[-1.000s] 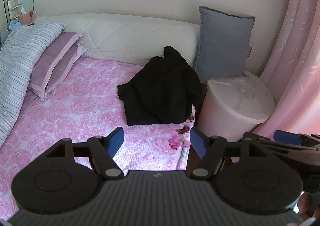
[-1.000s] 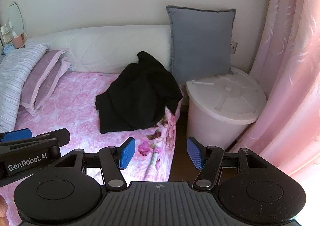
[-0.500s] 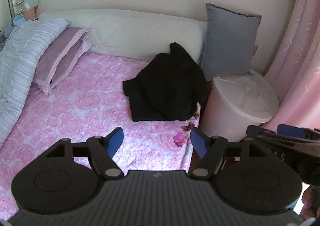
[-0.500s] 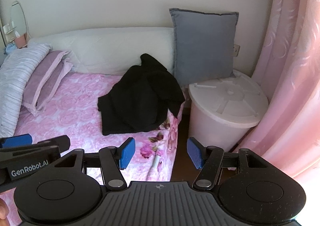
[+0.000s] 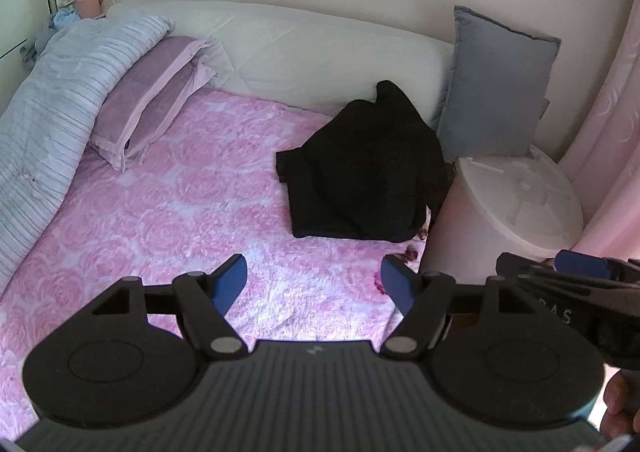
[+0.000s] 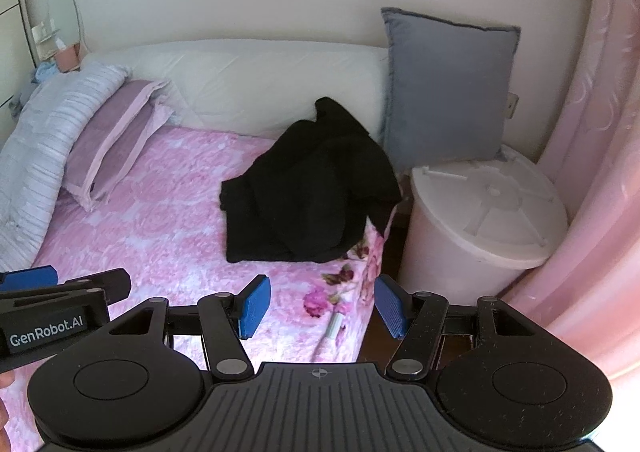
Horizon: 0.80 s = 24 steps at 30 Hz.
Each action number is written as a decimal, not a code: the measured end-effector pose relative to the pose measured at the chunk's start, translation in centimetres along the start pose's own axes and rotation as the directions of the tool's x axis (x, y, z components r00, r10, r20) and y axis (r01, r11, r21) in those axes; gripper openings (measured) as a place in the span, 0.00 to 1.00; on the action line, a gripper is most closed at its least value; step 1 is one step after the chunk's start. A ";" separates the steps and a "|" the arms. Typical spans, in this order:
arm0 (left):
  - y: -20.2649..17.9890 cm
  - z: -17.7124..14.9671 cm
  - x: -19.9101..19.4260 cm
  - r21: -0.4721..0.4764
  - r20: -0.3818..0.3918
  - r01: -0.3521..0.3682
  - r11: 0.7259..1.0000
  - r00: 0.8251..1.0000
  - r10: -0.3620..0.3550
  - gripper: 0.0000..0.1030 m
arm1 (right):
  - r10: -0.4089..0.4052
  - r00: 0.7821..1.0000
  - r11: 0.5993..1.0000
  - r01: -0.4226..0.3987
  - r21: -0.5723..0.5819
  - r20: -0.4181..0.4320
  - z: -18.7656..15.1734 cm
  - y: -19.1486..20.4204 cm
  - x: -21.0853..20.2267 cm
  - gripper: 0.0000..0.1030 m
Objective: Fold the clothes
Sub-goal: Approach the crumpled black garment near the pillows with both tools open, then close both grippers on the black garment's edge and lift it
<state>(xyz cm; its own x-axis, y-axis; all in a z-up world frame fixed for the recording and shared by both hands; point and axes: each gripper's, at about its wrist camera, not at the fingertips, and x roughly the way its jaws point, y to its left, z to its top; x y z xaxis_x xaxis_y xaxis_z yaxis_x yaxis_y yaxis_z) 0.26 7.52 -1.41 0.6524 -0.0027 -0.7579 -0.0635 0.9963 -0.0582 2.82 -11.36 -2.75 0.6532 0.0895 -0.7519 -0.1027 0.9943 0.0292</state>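
A black garment point(image 5: 362, 176) point(image 6: 308, 192) lies in a loose heap at the right edge of the pink rose-patterned bed point(image 5: 180, 212) point(image 6: 160, 228), leaning against the white headboard cushion. My left gripper point(image 5: 314, 284) hovers open over the bed, short of the garment, with nothing between its blue pads. My right gripper point(image 6: 322, 306) is open too, over the bed's right corner and nearer than the garment. Each gripper shows at the edge of the other's view.
A white lidded bin point(image 6: 484, 220) point(image 5: 516, 208) stands right of the bed, a grey cushion point(image 6: 448, 88) behind it. Pink curtain point(image 6: 592, 132) hangs at the right. A purple pillow point(image 5: 148, 92) and a striped duvet point(image 5: 52, 112) lie at the left.
Both grippers have drifted a little up and left over the bed, so the garment sits slightly further right in the views. Both stay open and empty.
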 end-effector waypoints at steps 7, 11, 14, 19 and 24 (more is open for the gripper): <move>-0.5 1.3 2.1 -0.027 -0.031 0.007 1.000 0.999 -0.008 0.69 | 0.022 1.000 1.000 -0.022 -0.012 -0.022 0.8 -1.0 2.0 0.59; -1.0 2.0 3.7 -0.042 -0.056 0.017 0.999 0.998 -0.020 0.69 | 0.024 0.999 1.000 -0.023 0.014 -0.049 1.2 -2.7 3.5 0.60; -1.4 2.5 5.0 -0.039 -0.068 0.030 0.999 0.997 -0.033 0.68 | 0.030 0.997 0.998 -0.027 0.051 -0.069 1.6 -4.2 4.6 0.59; -2.4 3.4 7.6 -0.023 -0.069 0.047 0.999 0.996 -0.048 0.68 | 0.021 0.996 0.996 -0.013 0.087 -0.090 2.6 -6.5 6.6 0.59; -3.4 4.6 11.0 -0.023 -0.090 0.062 0.998 0.994 -0.063 0.68 | 0.001 0.993 0.993 0.013 0.118 -0.118 3.4 -8.5 9.0 0.59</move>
<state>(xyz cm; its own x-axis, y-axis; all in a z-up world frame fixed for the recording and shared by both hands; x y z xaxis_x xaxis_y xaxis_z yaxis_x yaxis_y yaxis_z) 11.14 4.47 -6.60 0.5845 -0.0736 -0.8081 -0.0406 0.9920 -0.1197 12.13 -18.83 -7.50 0.5603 0.0830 -0.8241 -0.0045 0.9953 0.0972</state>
